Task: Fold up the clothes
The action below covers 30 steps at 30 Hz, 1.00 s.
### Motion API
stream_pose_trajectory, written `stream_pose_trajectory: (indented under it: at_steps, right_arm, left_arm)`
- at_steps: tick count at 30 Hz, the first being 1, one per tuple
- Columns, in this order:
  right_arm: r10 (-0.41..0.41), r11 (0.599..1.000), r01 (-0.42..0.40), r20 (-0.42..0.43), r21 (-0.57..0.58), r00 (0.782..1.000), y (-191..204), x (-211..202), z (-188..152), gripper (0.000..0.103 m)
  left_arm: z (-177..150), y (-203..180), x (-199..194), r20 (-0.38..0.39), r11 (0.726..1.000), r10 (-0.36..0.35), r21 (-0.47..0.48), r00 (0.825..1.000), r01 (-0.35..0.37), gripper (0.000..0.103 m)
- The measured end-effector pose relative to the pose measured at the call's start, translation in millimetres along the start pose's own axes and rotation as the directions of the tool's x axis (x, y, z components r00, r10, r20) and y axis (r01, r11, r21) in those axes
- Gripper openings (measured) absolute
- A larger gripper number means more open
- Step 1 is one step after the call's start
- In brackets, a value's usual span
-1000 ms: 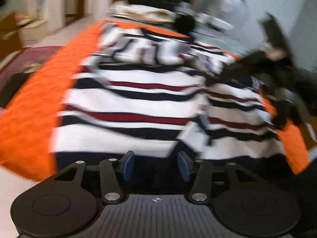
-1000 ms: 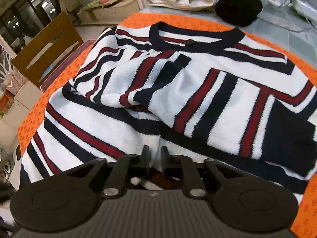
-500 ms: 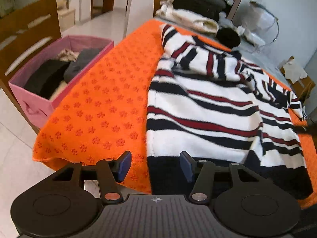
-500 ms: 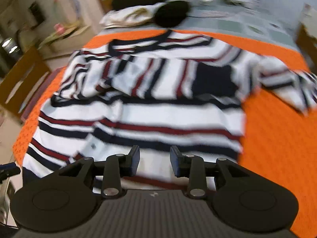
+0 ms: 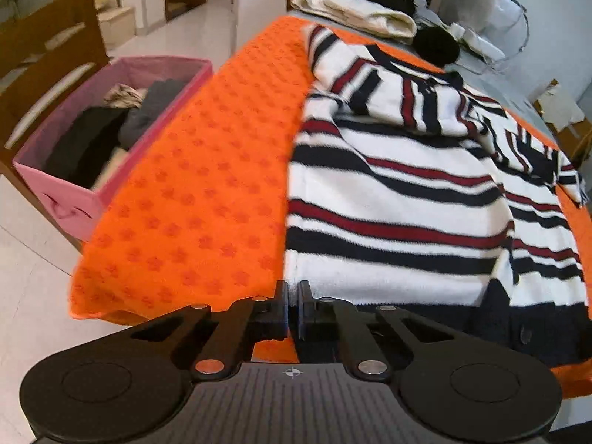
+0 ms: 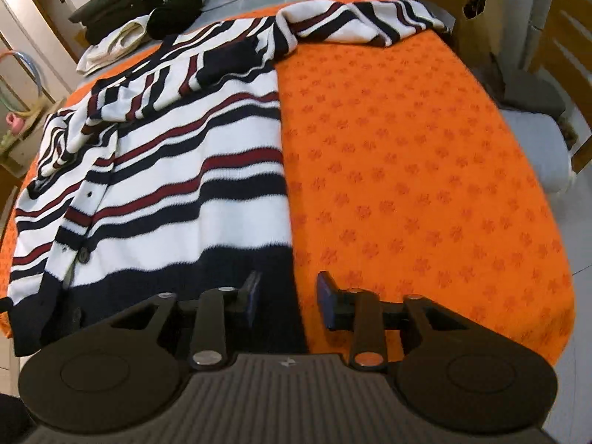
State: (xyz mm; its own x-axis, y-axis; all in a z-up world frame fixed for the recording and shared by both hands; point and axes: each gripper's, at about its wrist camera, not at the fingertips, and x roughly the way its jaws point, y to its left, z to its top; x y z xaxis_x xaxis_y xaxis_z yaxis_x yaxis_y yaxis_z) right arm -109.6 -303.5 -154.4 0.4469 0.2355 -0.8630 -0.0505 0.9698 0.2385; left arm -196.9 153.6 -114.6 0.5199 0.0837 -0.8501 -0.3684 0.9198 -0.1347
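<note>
In the left wrist view, the striped sweater [image 5: 399, 199] is being shown lying spread on the orange cloth [image 5: 207, 199] that is covering the table [image 5: 492, 85], with its navy hem nearest the camera. The left gripper [image 5: 292, 296] is being held at the sweater's near left hem corner, right where knit and orange cloth meet. Its fingers [image 5: 281, 307] are being kept clenched together, with only a thin slit between them; whether any knit is being pinched there cannot be told. A pink box [image 5: 66, 199] holding dark clothes is being seen on the floor beside the table.

In the right wrist view, the same sweater [image 6: 185, 185] is being seen on the left half of the orange cloth [image 6: 407, 185], one sleeve [image 6: 355, 22] trailing across the far edge. The right gripper [image 6: 286, 296] is being held over the near right hem corner. Its fingers [image 6: 251, 292] are being kept released and well apart, one over the navy hem and the other over bare orange cloth, with nothing being grasped.
</note>
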Motion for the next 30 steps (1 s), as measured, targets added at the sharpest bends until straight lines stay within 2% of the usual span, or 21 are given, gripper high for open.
stream_pose_trajectory:
  at_steps: [3,6,7,9,11,12,13,16,19,21,23,27,30]
  right_arm:
    - [-0.017,1.000,0.018,0.014,-0.026,1.000,6,-10,-1,0.005]
    - [-0.044,0.998,0.043,-0.001,-0.037,0.999,7,-12,-4,0.005]
    - [-0.053,0.997,0.052,-0.005,-0.047,0.999,8,-11,-3,0.007]
    - [-0.099,0.992,0.100,0.020,-0.081,0.995,17,-15,-4,0.013]
    - [-0.121,0.983,0.129,0.064,-0.132,0.991,32,-23,-4,0.024]
    - [-0.116,0.979,0.129,0.086,-0.157,0.989,40,-28,-3,0.029]
    - [-0.099,0.977,0.116,0.101,-0.178,0.990,49,-31,-2,0.029]
    - [0.013,0.981,0.006,0.099,-0.195,0.995,75,-35,0,0.029]
    - [0.150,0.975,-0.138,0.058,-0.171,0.987,100,-27,-3,0.029]
    - [0.234,0.962,-0.227,0.027,-0.149,0.972,116,-19,-7,0.029]
    - [0.303,0.945,-0.302,-0.013,-0.124,0.953,135,-8,-12,0.029]
    - [0.360,0.925,-0.364,-0.056,-0.105,0.931,167,8,-27,0.031]
    - [0.387,0.918,-0.393,-0.094,-0.057,0.917,182,22,-38,0.034]
  left_arm:
    - [2,4,-9,-0.001,0.999,0.021,0.034,1.000,-0.021,0.007]
    - [-3,5,2,-0.052,0.998,0.014,0.068,0.999,-0.010,0.008]
    - [-5,5,1,-0.043,0.997,0.006,0.076,0.999,-0.003,0.009]
    - [-8,5,-1,-0.022,0.996,-0.010,0.093,1.000,0.012,0.012]
    - [-10,7,-10,0.036,0.994,-0.033,0.107,0.999,0.029,0.016]
    - [-10,8,-15,0.057,0.993,-0.041,0.116,0.998,0.035,0.018]
    - [-10,9,-19,0.078,0.991,-0.050,0.125,0.996,0.040,0.020]
    - [-10,12,-28,0.118,0.985,-0.079,0.162,0.990,0.060,0.020]
    - [-9,10,-30,0.121,0.966,-0.132,0.238,0.984,0.101,0.020]
    - [-11,4,-30,0.108,0.941,-0.176,0.309,0.978,0.135,0.020]
    - [-14,-3,-28,0.104,0.904,-0.213,0.399,0.972,0.155,0.020]
    - [-21,-13,-15,0.050,0.839,-0.267,0.504,0.962,0.206,0.020]
    - [-25,-12,-2,0.008,0.822,-0.273,0.522,0.962,0.229,0.020]
